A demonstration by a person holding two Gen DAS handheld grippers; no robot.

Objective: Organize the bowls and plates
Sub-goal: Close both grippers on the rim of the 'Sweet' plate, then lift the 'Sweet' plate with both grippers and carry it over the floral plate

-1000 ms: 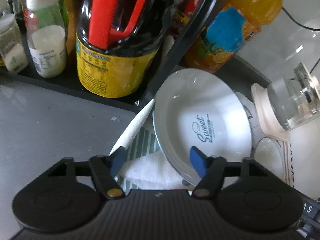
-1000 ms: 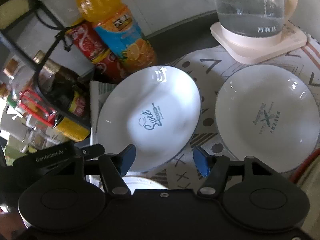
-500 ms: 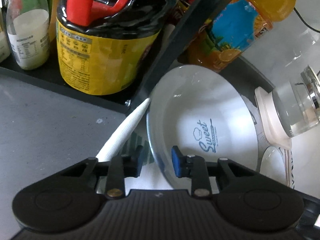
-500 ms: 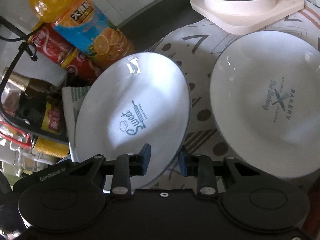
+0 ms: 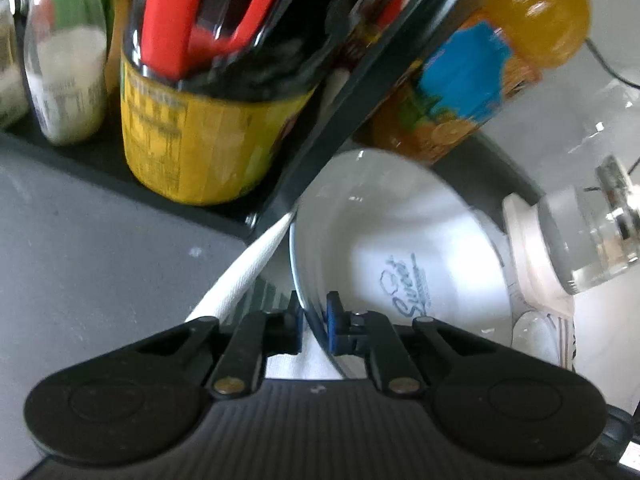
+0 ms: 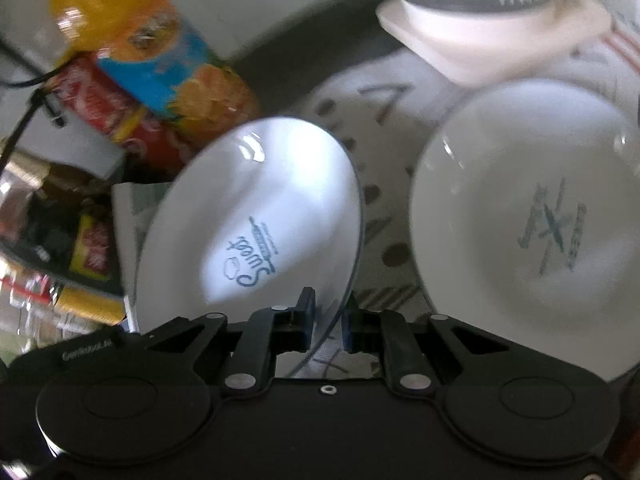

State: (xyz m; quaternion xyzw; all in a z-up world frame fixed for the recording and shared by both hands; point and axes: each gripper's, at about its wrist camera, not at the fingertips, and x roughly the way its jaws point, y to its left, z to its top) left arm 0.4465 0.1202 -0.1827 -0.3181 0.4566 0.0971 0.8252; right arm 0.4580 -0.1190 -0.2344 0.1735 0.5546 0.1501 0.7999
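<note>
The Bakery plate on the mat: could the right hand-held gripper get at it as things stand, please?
Probably not yet: the right hand-held gripper is shut on the Sweet plate's rim. The Bakery plate lies uncovered beside it, so the way seems free once it lets go.

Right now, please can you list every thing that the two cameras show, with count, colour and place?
Sweet plate: one, white, blue print, tilted, rim between both grippers' pads.
Bakery plate: one, white, on the patterned cloth, right of the Sweet plate.
Orange drink bottle: one, orange, blue label, behind the Sweet plate.
Red can: one, beside that bottle.
Glass kettle: one, clear, on a cream base.
Dark jug: one, yellow label, red handle, on the black rack.
White bottle: one, same rack.
Left gripper: black, blue pads, shut on the rim.
Right gripper: likewise.
</note>
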